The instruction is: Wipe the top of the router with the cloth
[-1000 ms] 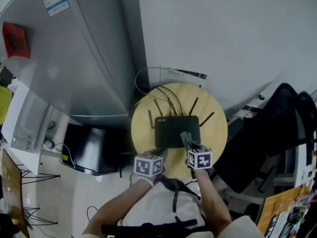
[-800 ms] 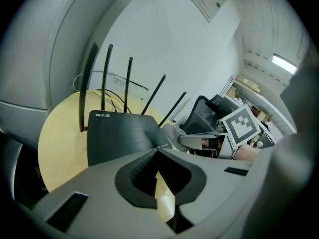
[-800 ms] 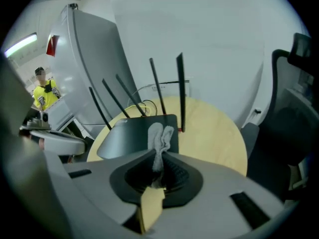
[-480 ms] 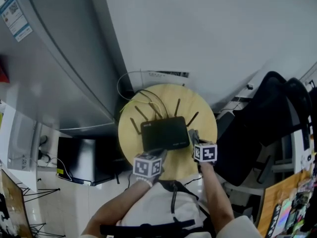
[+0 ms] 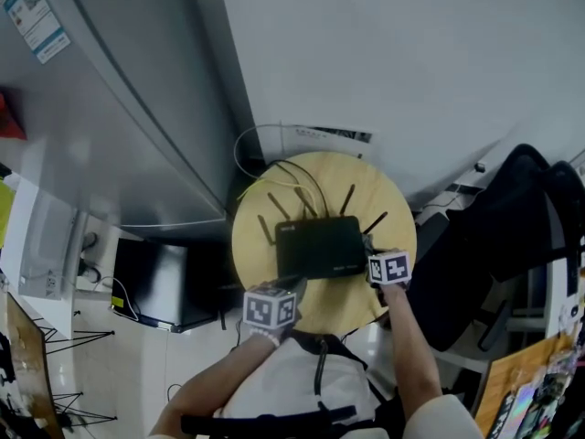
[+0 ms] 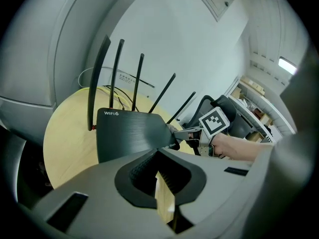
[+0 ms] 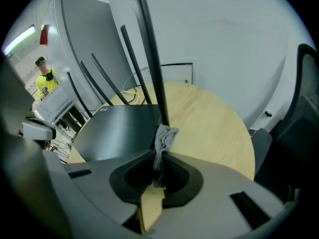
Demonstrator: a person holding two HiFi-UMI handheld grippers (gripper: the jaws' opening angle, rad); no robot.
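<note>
**Room and surface.** A white wall (image 5: 411,62) rises behind the round table (image 5: 251,254). A large grey appliance (image 5: 119,108) stands at the table's left rear. A black chair (image 5: 512,218) sits just right of the table. A flat black box (image 5: 169,282) lies on the pale floor to the table's left. The table top is light, yellowish wood.

**Obscured or unclear.** In the head view the appliance and the chair are cut off by the frame edges, and the person's torso covers the table's near rim. The cloth cannot be made out in that view.

**Task items.**
- The router (image 5: 320,247) lies flat at the table's centre. It is matte black with a fine brushed grain and a white "WIFI6" mark at one corner. Thin antennas stand along its wall-side edge.
- The left gripper (image 5: 291,283) is at the table's near side. Its jaws are closed tip to tip with nothing seen between them. The tips are at the router's near edge, but contact cannot be confirmed.
- The right gripper (image 7: 160,154) is right of the table's centre, its jaws clamped on the cloth.
- Cables (image 5: 274,167) loop at the table's rear rim.
- The cloth (image 7: 164,136) is grey and bunched. It rests at the router's right edge, beside an antenna base.
</note>
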